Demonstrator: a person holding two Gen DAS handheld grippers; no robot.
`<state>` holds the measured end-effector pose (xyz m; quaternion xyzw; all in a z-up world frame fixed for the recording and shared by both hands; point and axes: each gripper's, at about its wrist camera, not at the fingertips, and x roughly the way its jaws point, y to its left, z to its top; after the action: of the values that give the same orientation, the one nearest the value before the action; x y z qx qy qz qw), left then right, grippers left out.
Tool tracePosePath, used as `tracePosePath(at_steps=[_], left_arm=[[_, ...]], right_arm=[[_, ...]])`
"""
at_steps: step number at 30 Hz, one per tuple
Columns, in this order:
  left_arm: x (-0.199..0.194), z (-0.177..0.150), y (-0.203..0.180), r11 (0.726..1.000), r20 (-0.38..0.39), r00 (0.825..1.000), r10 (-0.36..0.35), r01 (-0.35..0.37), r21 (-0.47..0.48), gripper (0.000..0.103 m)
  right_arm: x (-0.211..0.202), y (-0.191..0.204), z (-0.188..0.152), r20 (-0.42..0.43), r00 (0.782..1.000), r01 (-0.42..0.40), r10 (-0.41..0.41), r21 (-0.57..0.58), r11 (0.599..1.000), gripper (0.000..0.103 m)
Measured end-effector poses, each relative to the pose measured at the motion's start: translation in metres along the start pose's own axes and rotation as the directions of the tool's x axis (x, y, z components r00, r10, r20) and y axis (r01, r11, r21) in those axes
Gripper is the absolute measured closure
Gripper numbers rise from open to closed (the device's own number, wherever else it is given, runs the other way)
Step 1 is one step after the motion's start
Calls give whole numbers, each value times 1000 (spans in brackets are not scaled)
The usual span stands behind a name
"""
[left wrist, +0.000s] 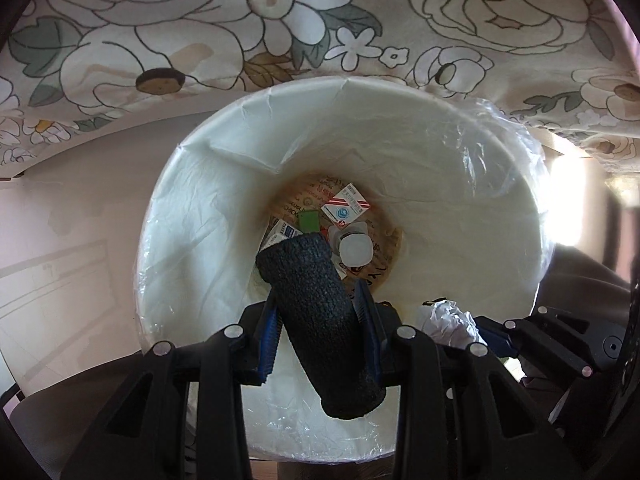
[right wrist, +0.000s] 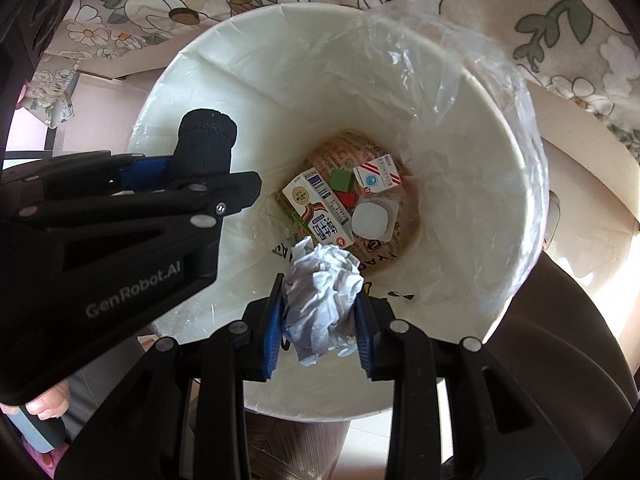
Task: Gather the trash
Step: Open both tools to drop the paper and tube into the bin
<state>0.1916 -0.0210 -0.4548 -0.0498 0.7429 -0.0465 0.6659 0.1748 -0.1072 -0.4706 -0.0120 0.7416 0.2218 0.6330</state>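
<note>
Pinching a black foam cylinder (left wrist: 320,320) between its blue pads, the left gripper (left wrist: 320,316) holds it tilted over the mouth of a white bin (left wrist: 460,140). Just beside it, the right gripper (right wrist: 320,312) clamps a crumpled ball of white paper (right wrist: 320,300), also above the opening. A clear plastic liner (right wrist: 460,80) drapes over the bin's rim. At the bottom lie small cartons (right wrist: 320,208), a green block (right wrist: 341,180) and a white cup (right wrist: 372,220). A floral cloth (left wrist: 160,40) hangs behind the bin.
</note>
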Motion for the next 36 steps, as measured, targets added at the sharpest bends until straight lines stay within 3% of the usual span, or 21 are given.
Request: tracePosePath(at_steps=[4, 13, 15, 18, 20, 36], left_arm=[[16, 3, 9, 999, -40, 999, -17, 15, -42, 65], [34, 11, 8, 1000, -64, 998, 9, -11, -28, 64], [38, 11, 10, 999, -78, 997, 12, -15, -39, 62], [39, 12, 10, 999, -75, 997, 33, -36, -34, 50], [37, 12, 10, 999, -70, 997, 36, -39, -34, 46], [18, 3, 15, 997, -40, 997, 69, -71, -35, 45]], right_arm=[[8, 1, 5, -3, 1000, 8, -8, 9, 1000, 70], [25, 0, 13, -27, 997, 77, -77, -11, 997, 69], [25, 2, 14, -15, 994, 106, -106, -29, 994, 63], [21, 6, 16, 18, 990, 141, -141, -55, 988, 56], [19, 7, 17, 24, 991, 129, -128, -58, 990, 52], [9, 5, 8, 27, 991, 134, -133, -56, 989, 52]])
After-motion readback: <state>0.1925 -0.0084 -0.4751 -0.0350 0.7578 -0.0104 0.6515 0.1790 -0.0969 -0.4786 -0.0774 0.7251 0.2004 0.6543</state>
